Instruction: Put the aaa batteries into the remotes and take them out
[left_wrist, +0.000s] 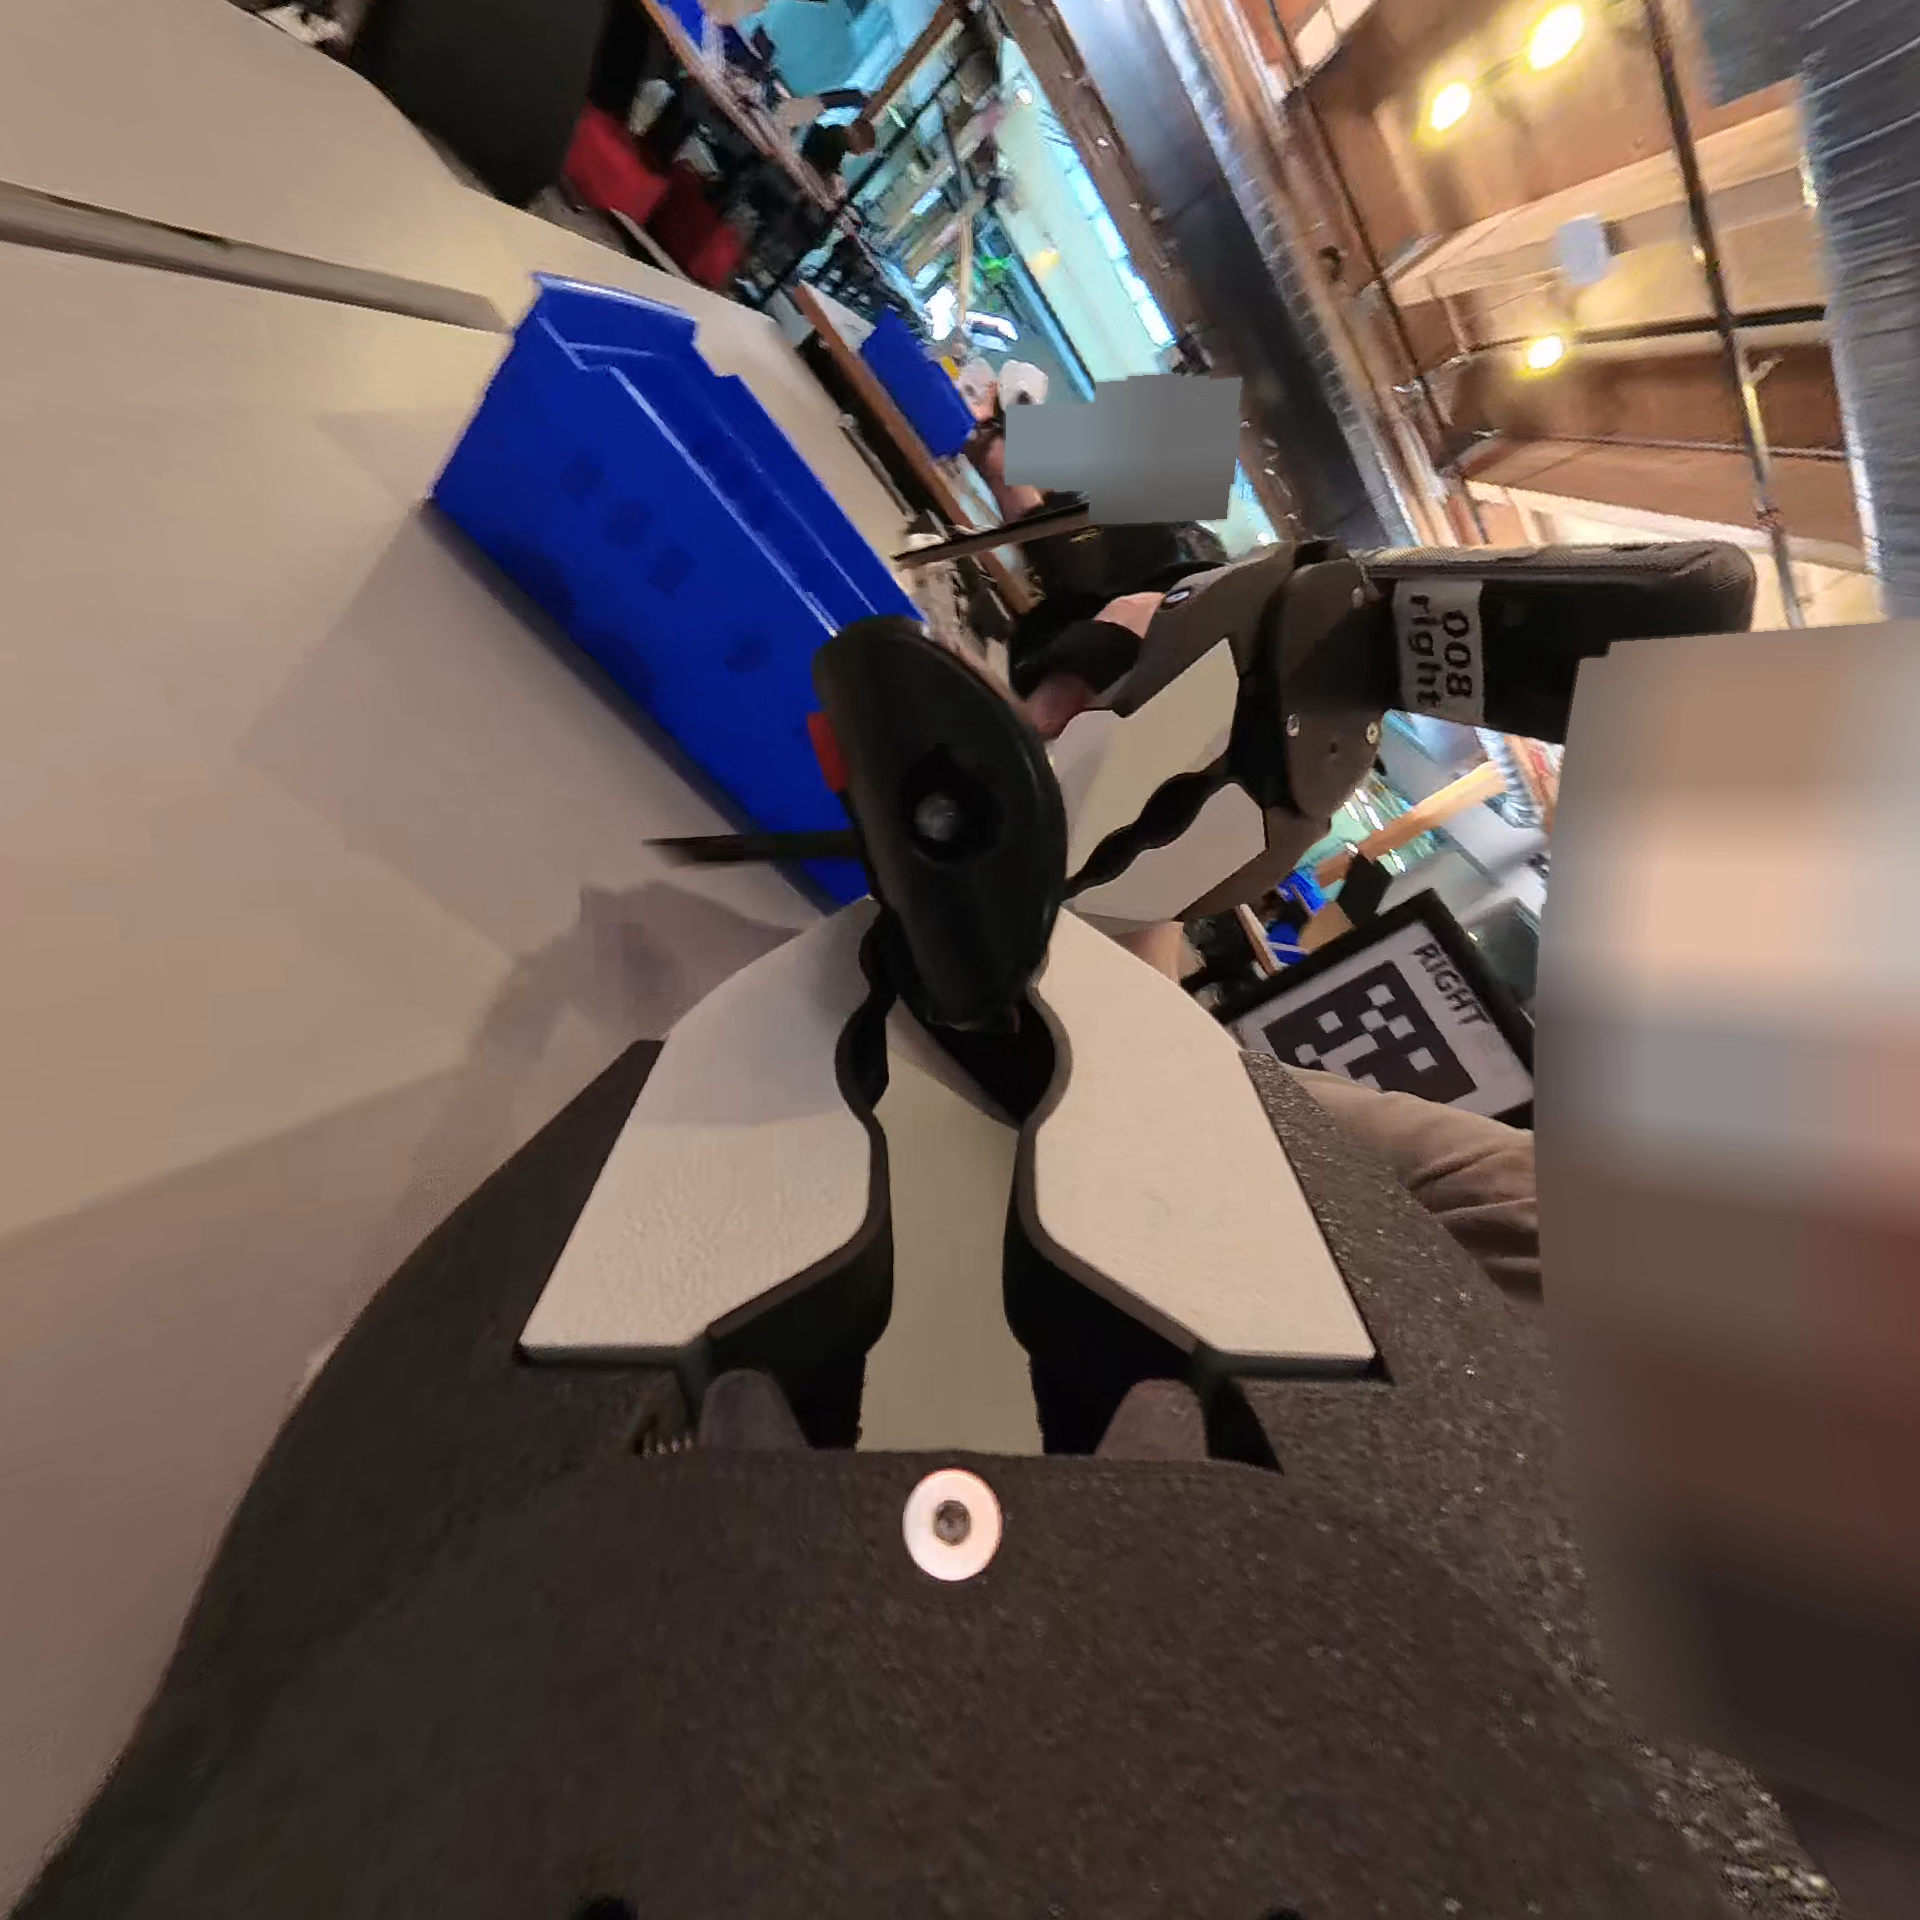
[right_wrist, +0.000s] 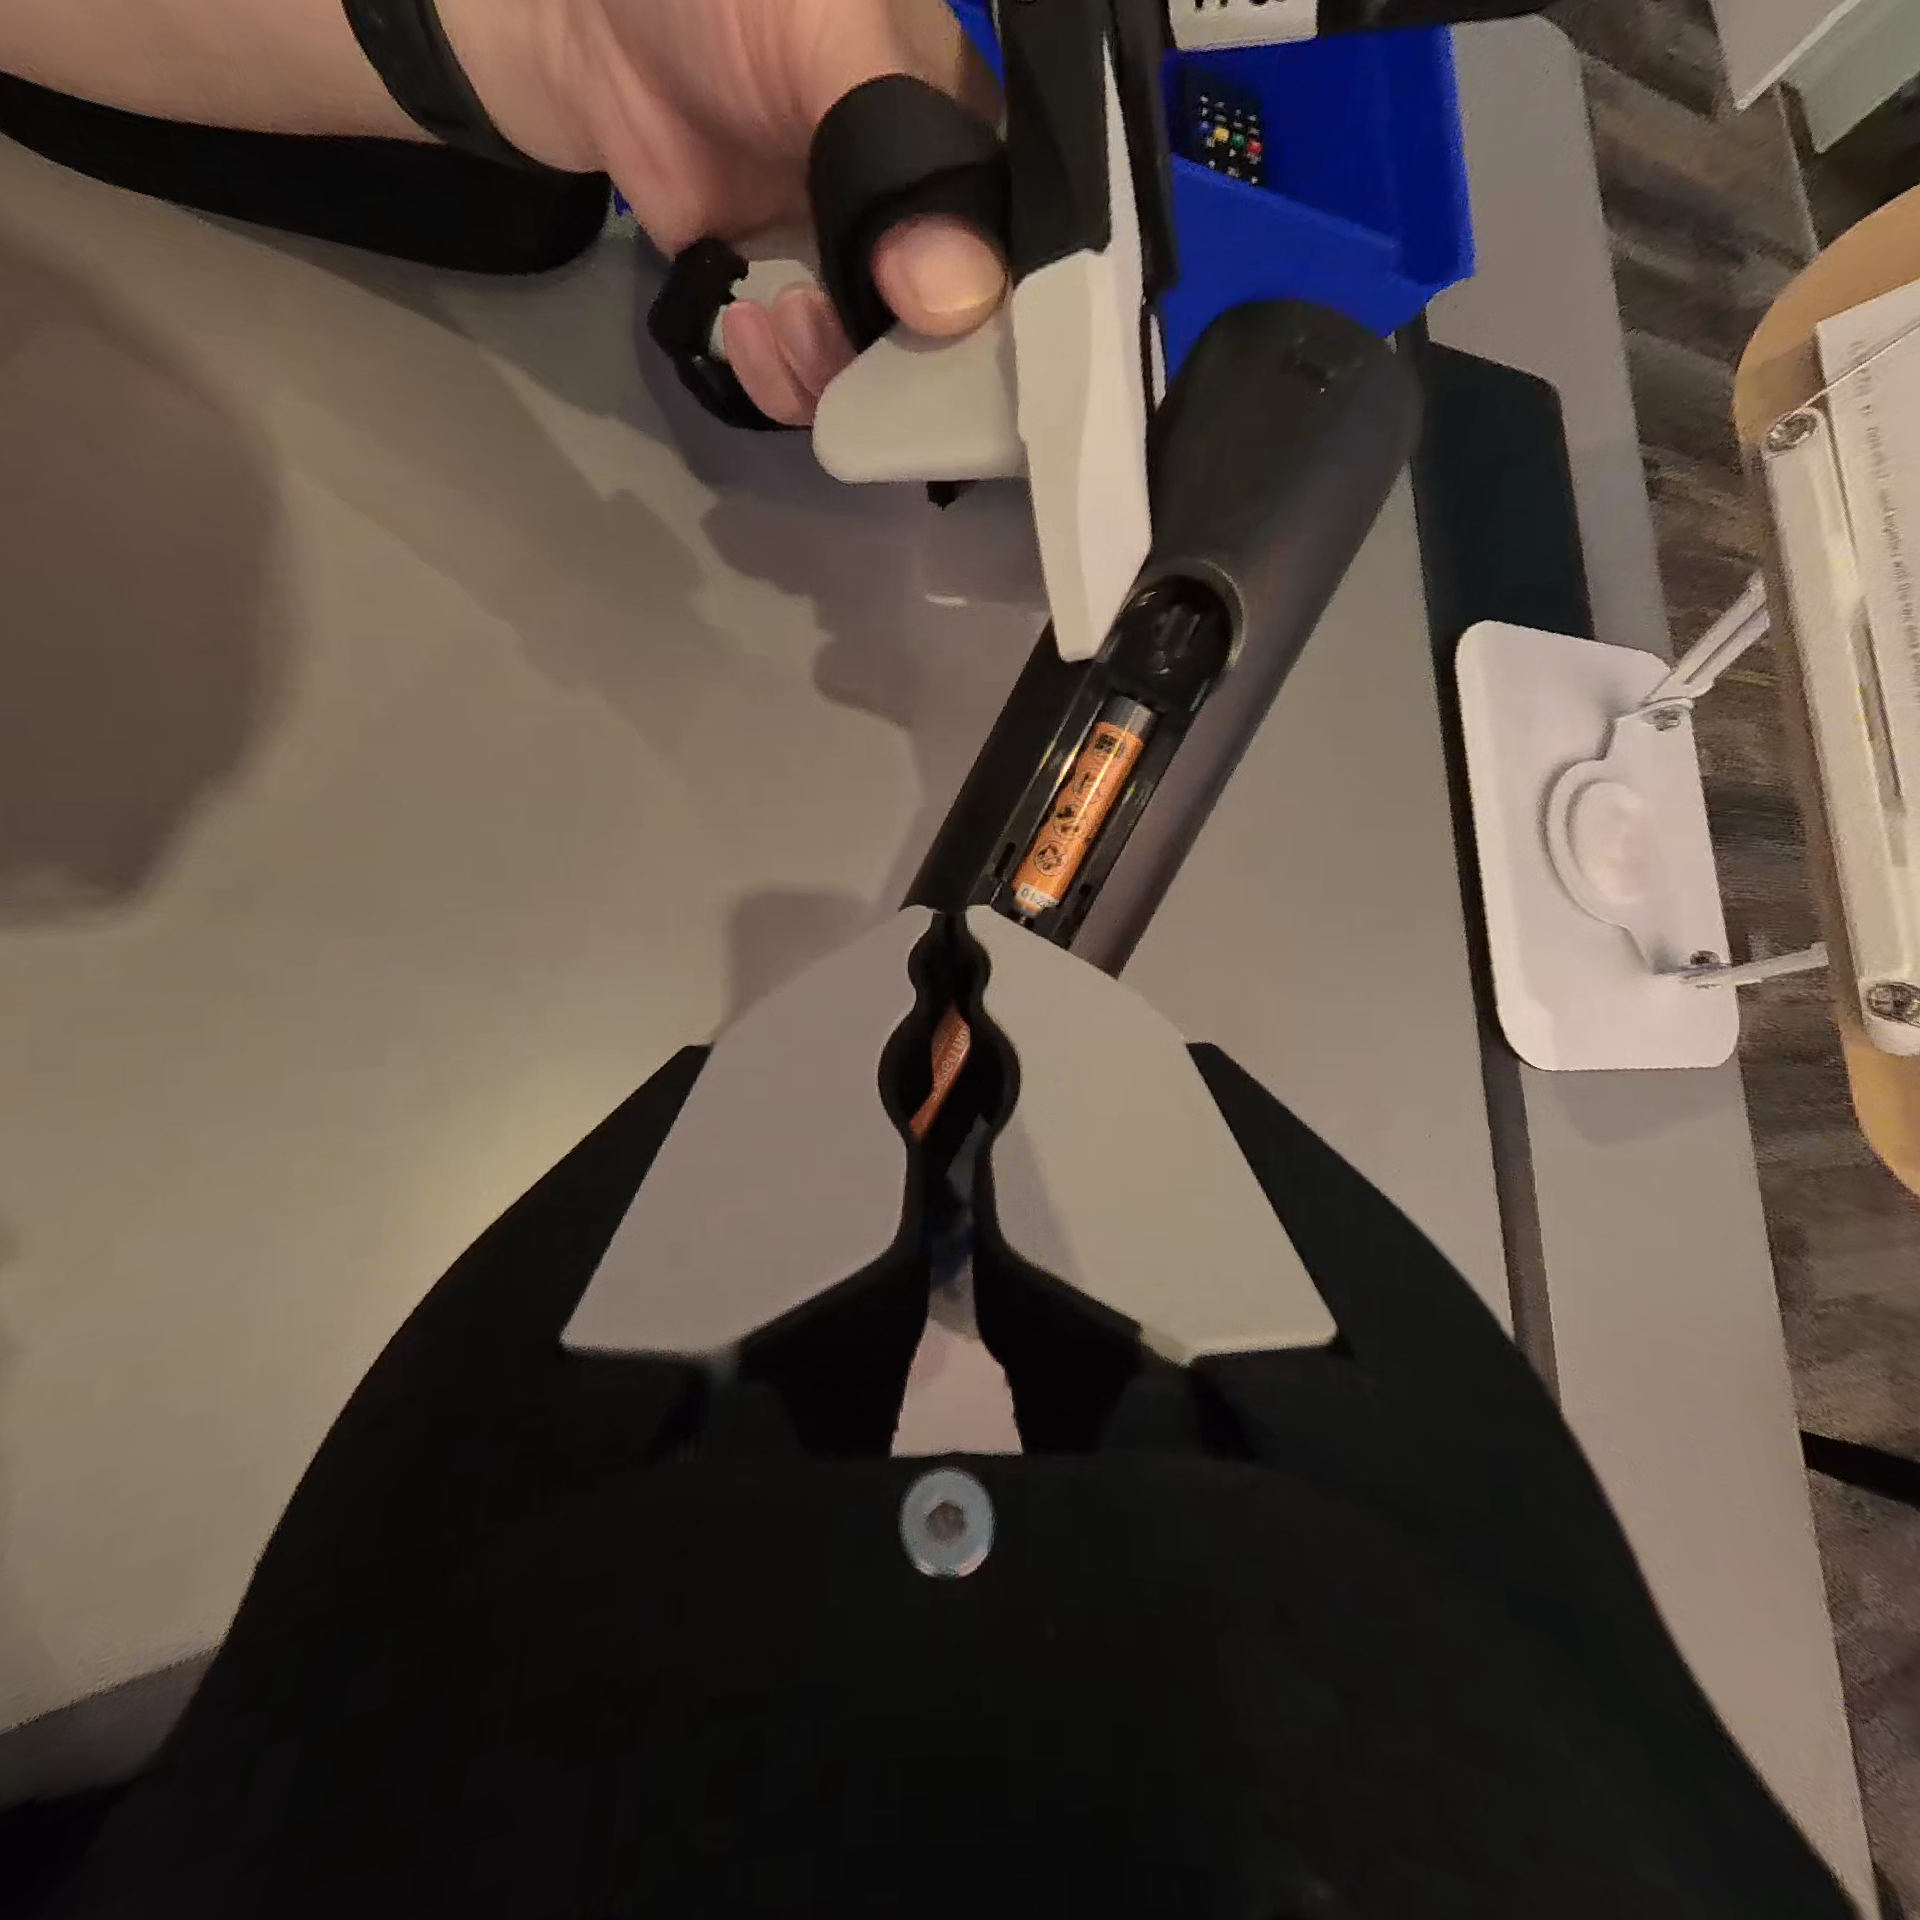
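Note:
My left gripper (left_wrist: 951, 977) is shut on a black remote (left_wrist: 940, 821), seen end-on and held above the grey table. In the right wrist view the remote (right_wrist: 1278, 447) lies slanted with its battery bay open, and one orange AAA battery (right_wrist: 1081, 805) sits inside. One white finger (right_wrist: 1086, 436) of the left gripper clamps the remote's side from above. My right gripper (right_wrist: 948, 920) is shut on a second orange battery (right_wrist: 943, 1070), its tips right at the near end of the bay. The right gripper also shows in the left wrist view (left_wrist: 1132, 842).
A blue bin (right_wrist: 1340, 187) stands just behind the remote and holds another remote with coloured buttons (right_wrist: 1231, 130); the bin also shows in the left wrist view (left_wrist: 644, 520). A white bracket plate (right_wrist: 1590, 842) lies at the table's right edge. A person's hand (right_wrist: 790, 187) holds the left gripper.

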